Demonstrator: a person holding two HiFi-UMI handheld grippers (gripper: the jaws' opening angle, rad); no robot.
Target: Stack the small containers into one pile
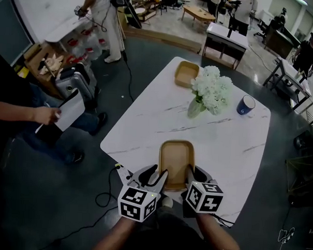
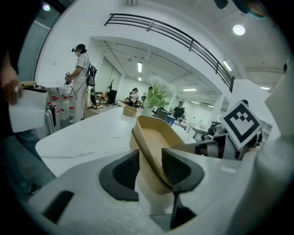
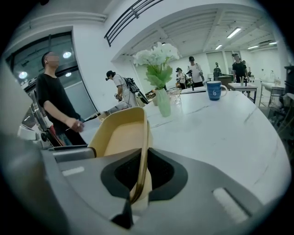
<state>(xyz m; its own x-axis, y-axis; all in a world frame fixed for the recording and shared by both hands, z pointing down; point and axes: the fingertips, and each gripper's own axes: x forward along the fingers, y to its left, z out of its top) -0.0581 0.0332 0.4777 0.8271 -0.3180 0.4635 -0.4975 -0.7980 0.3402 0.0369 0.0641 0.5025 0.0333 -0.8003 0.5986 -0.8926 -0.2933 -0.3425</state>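
Observation:
A shallow tan container sits at the near edge of the white marble table, held from both sides. My left gripper is shut on its left rim; in the left gripper view the wall runs between the black pads. My right gripper is shut on the right rim, and the thin edge is pinched between its pads. A second tan container rests alone at the far end of the table.
A green vase of white flowers stands mid-table between the two containers, with a blue mug to its right. A person holding paper is close to the table's left side. Cables lie on the floor near the front-left corner.

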